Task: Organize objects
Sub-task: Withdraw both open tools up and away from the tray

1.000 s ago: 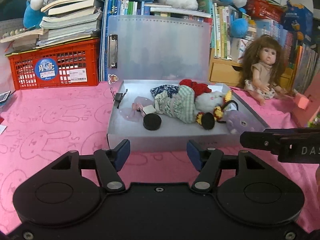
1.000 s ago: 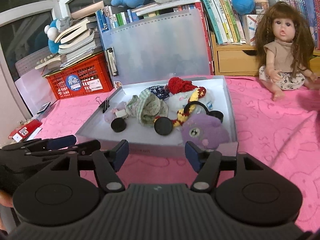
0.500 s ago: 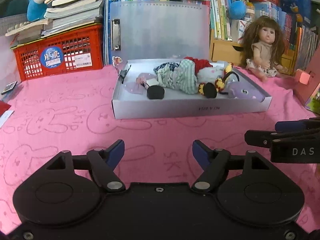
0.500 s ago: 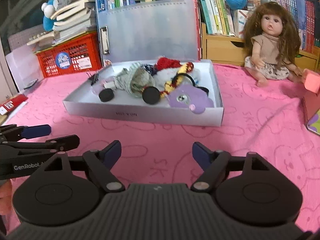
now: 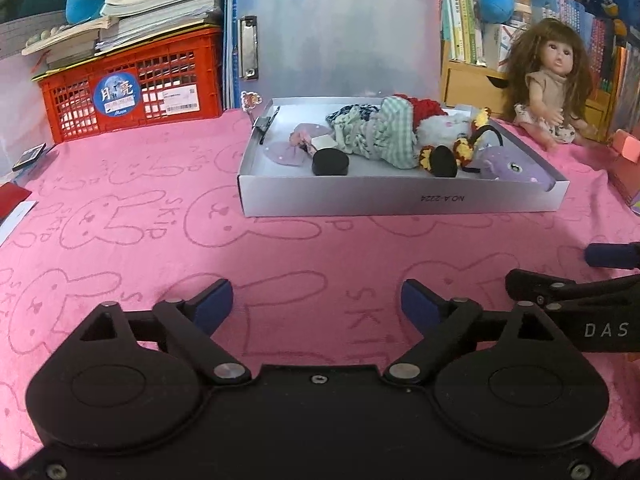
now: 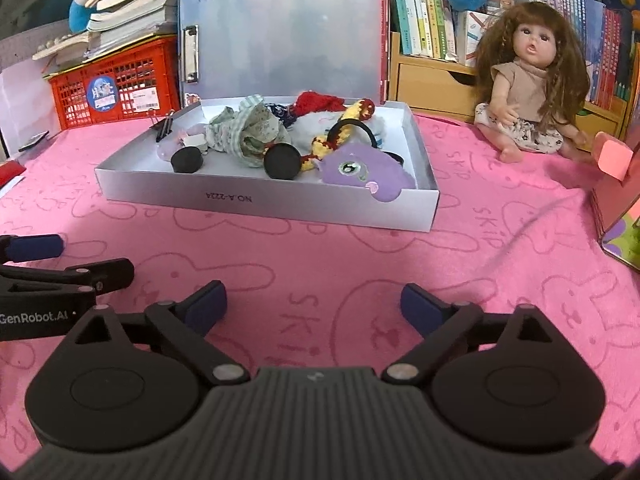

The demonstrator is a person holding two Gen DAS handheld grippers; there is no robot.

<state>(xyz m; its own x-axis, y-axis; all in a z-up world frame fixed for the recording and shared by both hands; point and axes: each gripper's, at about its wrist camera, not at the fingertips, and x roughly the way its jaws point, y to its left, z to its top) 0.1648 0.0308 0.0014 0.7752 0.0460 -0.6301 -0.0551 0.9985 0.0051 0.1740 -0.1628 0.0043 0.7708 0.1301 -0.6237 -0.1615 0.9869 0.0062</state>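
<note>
**Both grippers drawn back from the box, jaws spreading, nothing held**

Compared with a second earlier, the white box point(image 5: 400, 202) sat farther off in both wrist views; a wide strip of pink rabbit-print cloth point(image 5: 160, 240) now lay between it and the tools. The left gripper point(image 5: 317, 304) was opening, with only cloth between its blue pads. The right gripper point(image 6: 313, 304) was likewise opening and empty. My reading: a retreat after filling the box, with either the lid or the loose doll to come.

Left to right: a red crate point(image 5: 132, 88) under stacked books, well clear of the box. A binder clip point(image 6: 163, 125) sat on the box's left wall. Inside lay a black puck point(image 5: 330, 162), a striped cloth bundle point(image 5: 380, 140), a second black disc point(image 6: 281, 162) and a purple plush point(image 6: 360, 178) that overhung the near rim. The translucent lid point(image 5: 340, 40) stood upright behind. The doll point(image 6: 528, 96) sat on the cloth right of the box, apart from it.

The overhanging plush could foul the lid.
</note>
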